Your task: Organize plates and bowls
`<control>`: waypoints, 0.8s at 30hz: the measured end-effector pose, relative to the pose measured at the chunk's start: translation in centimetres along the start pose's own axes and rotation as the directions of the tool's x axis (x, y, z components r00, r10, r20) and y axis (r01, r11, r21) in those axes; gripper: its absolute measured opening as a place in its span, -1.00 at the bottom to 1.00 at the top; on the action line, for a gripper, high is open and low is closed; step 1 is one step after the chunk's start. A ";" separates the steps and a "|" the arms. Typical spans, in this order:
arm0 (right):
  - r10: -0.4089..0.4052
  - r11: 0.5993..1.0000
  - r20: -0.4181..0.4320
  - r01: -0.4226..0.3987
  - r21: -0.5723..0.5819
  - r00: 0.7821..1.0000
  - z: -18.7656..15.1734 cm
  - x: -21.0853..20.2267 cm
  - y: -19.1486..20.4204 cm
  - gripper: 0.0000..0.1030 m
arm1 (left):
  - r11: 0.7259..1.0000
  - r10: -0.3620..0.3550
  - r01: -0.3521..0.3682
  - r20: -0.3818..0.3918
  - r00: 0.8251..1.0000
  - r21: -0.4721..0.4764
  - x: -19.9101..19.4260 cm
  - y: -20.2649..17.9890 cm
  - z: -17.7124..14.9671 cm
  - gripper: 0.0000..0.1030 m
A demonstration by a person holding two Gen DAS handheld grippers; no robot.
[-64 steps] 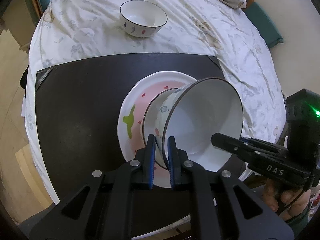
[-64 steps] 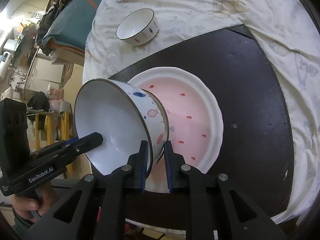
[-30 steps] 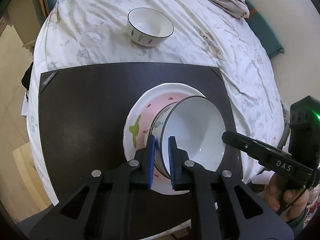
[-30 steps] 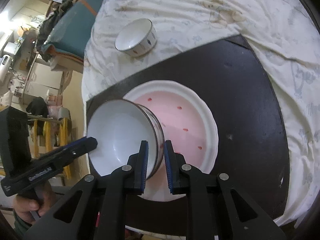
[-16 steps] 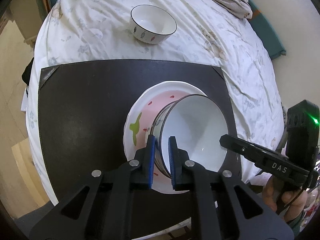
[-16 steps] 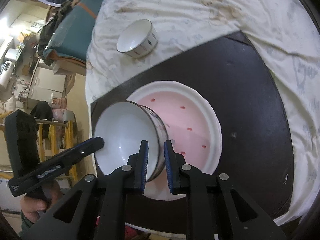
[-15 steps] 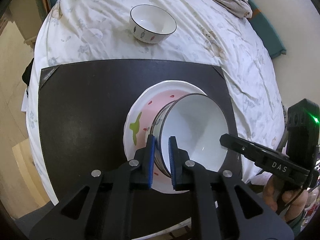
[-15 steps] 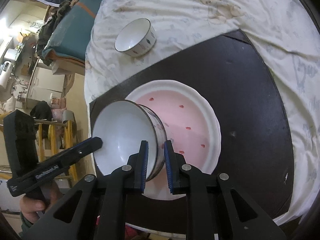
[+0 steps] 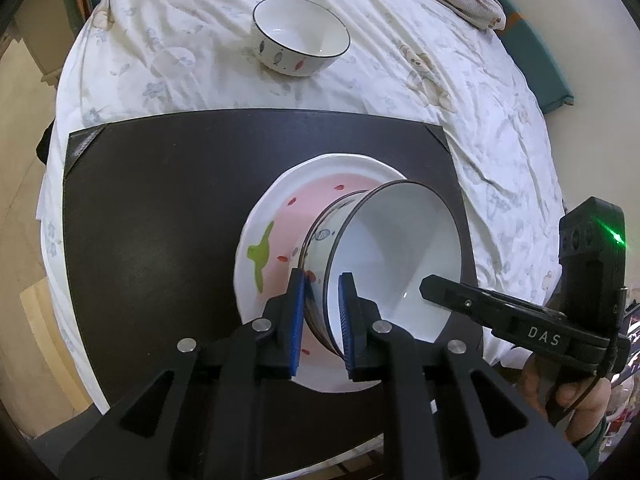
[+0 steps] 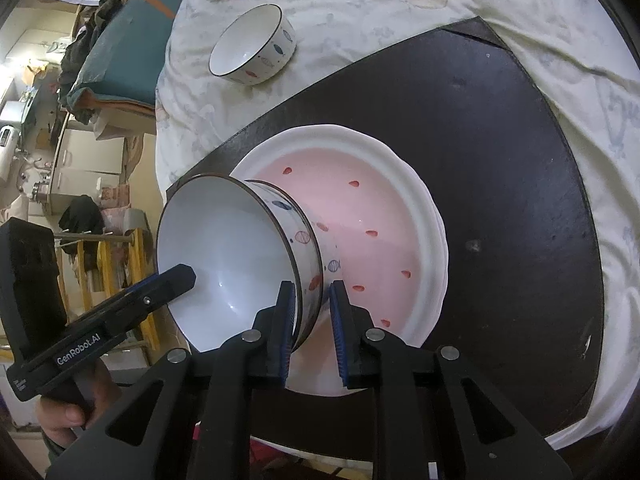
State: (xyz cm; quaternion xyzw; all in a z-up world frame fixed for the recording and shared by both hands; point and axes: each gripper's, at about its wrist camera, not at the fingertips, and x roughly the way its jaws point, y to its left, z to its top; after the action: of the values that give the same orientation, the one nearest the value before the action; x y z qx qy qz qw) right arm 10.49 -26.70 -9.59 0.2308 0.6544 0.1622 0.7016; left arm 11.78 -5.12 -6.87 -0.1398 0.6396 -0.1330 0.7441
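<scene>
- We hold a stack of two nested bowls (image 9: pixel 394 264) tipped on its side over the pink plate (image 9: pixel 280 240), which lies on the dark mat (image 9: pixel 152 208) at the middle of the worktop
- Our left claw (image 9: pixel 322 316) is clenched on the near rim of the bowls at about 6 o'clock in its own view, one blue pad outside the wall and one inside
- Our right claw (image 10: pixel 312 316) grips the opposite rim the same way; its pads sit on either side of the wall, with a slight gap on the outer side
- A third bowl (image 9: pixel 300 36) stands upright and alone on the white cloth (image 9: pixel 440 60) at 12 o'clock, well apart from the mat
- We judge the step in hand to be setting the nested bowls down onto the plate; the stack is not yet level, its mouth facing sideways
- Next we would need to tilt both wrists together until the base meets the plate's centre, then let go with both claws evenly, so neither bowl slips or knocks the plate's edge
</scene>
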 end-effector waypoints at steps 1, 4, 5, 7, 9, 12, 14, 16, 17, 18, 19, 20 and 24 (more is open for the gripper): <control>0.000 1.000 0.003 0.000 0.003 1.000 0.1 -0.1 0.0 -0.59 | 1.000 -0.001 0.001 0.002 1.000 -0.002 0.1 -0.1 0.1 -0.76; 0.003 1.000 0.012 -0.003 0.018 1.000 0.2 -0.4 -0.4 -0.59 | 1.000 -0.014 0.014 0.009 1.000 -0.004 0.4 -0.5 0.7 -0.76; 0.002 1.000 0.016 -0.002 0.022 1.000 0.3 -0.5 -0.5 -0.59 | 1.000 -0.018 0.018 0.011 1.000 -0.002 0.5 -0.7 1.0 -0.76; -0.004 1.000 0.026 0.003 0.030 1.000 0.6 -0.7 -0.8 -0.58 | 1.000 -0.027 0.027 0.013 1.000 -0.005 0.6 -0.7 1.3 -0.76; -0.006 0.999 0.031 0.005 0.036 0.999 0.9 -0.8 -1.1 -0.58 | 0.999 -0.031 0.031 0.014 0.999 -0.010 0.7 -0.7 1.4 -0.76; 0.001 0.999 0.032 -0.003 0.043 0.999 1.1 -0.8 -1.4 -0.59 | 1.000 -0.024 0.024 0.013 1.000 -0.006 0.7 -0.8 1.4 -0.70; -0.001 0.999 0.032 0.000 0.039 0.999 1.1 -0.7 -1.3 -0.59 | 1.000 -0.012 0.012 0.012 1.000 0.002 0.7 -0.9 1.3 -0.70; -0.013 0.999 0.038 0.012 0.034 0.999 1.1 -0.8 -1.3 -0.59 | 1.000 0.001 -0.001 0.027 1.000 0.007 0.3 -0.9 1.3 -0.70; -0.019 0.999 0.045 0.017 0.034 0.999 1.1 -0.9 -1.3 -0.59 | 1.000 0.011 -0.011 0.043 0.999 0.001 0.0 -0.7 1.4 -0.67; -0.022 0.999 0.047 0.020 0.032 0.999 1.0 -1.0 -1.2 -0.58 | 1.000 0.010 -0.009 0.054 0.998 -0.007 -0.3 -0.5 1.5 -0.54; -0.022 0.999 0.051 0.021 0.030 0.998 1.0 -1.1 -1.1 -0.58 | 1.000 0.012 -0.011 0.070 0.997 -0.016 -0.6 -0.2 1.5 -0.43; -0.023 0.999 0.061 0.021 0.025 0.998 0.9 -1.4 -1.0 -0.58 | 1.000 0.007 -0.005 0.088 0.996 -0.028 -1.0 0.1 1.6 -0.41; -0.043 0.999 0.098 0.044 -0.004 0.994 0.8 -2.1 -0.5 -0.58 | 0.998 0.041 -0.032 0.154 0.987 -0.060 -2.1 0.8 1.8 -0.41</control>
State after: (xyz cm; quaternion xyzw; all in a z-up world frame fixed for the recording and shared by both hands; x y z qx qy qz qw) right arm 11.01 -28.28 -8.06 0.2219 0.6234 0.1374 0.7371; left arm 13.23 -3.51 -5.00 -0.1593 0.5857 -0.0897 0.7897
